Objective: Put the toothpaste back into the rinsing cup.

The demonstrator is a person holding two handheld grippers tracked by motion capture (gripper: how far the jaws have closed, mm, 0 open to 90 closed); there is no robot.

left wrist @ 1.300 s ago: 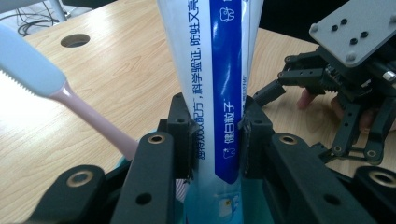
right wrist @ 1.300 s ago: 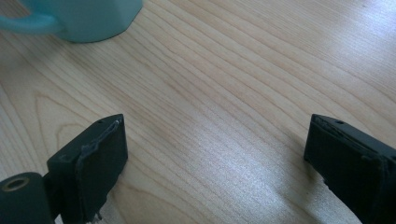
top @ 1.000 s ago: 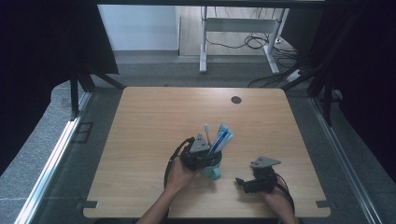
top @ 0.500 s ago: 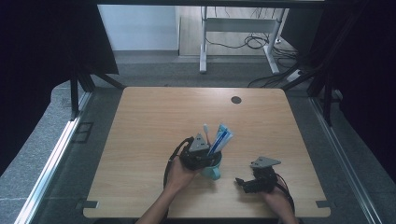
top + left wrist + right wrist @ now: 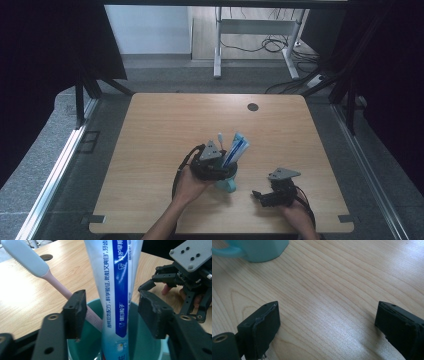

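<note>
A teal cup stands near the table's front edge, holding a white and blue toothpaste tube and a pink-handled toothbrush. My left gripper hangs over the cup. In the left gripper view its jaws have just been opening. They flank the tube with a gap on each side, and the left jaw stands close to the toothbrush handle. The cup's rim lies below them. My right gripper rests low on the table, right of the cup. It is wide open over bare wood, with the cup ahead.
A round dark hole sits in the wooden tabletop near its far edge. Beyond the table stand a white desk frame and floor cables. Dark curtains hang at both sides.
</note>
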